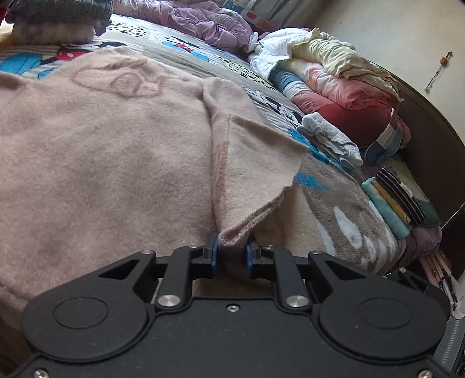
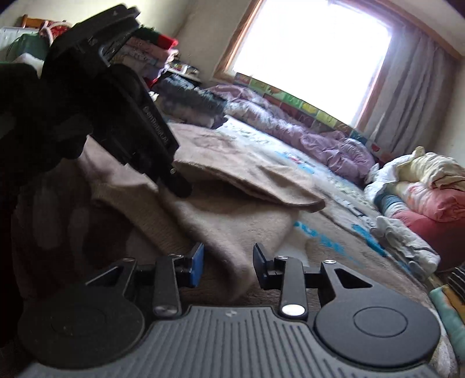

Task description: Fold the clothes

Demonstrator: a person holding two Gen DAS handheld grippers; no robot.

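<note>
Folding looks barely begun: the left gripper (image 1: 231, 249) pinches the sweater (image 1: 101, 151) edge, body mostly flat, while the right gripper (image 2: 228, 261) gapes empty.

My left claw (image 1: 231, 251): matt black plastic body, blue rubbery-looking pads (image 1: 214, 253), shiny bare-metal pivot pins. It's pinching the pink sweater (image 1: 101, 151), a fuzzy, napped knit, matt, with a raised motif worked into the chest (cut edge looks raw and fluffy). Bedspread (image 1: 328, 203) under it: short-pile plush cloth, printed, matt. Purple duvet (image 1: 215, 23): thin crinkled fabric with a slight sheen. My right claw (image 2: 228, 266): same matt black plastic, ribbed grey top plate, blue pads (image 2: 196, 266). Window frame (image 2: 232, 52) looks like wood; curtain (image 2: 407, 87) soft matt cloth.
</note>
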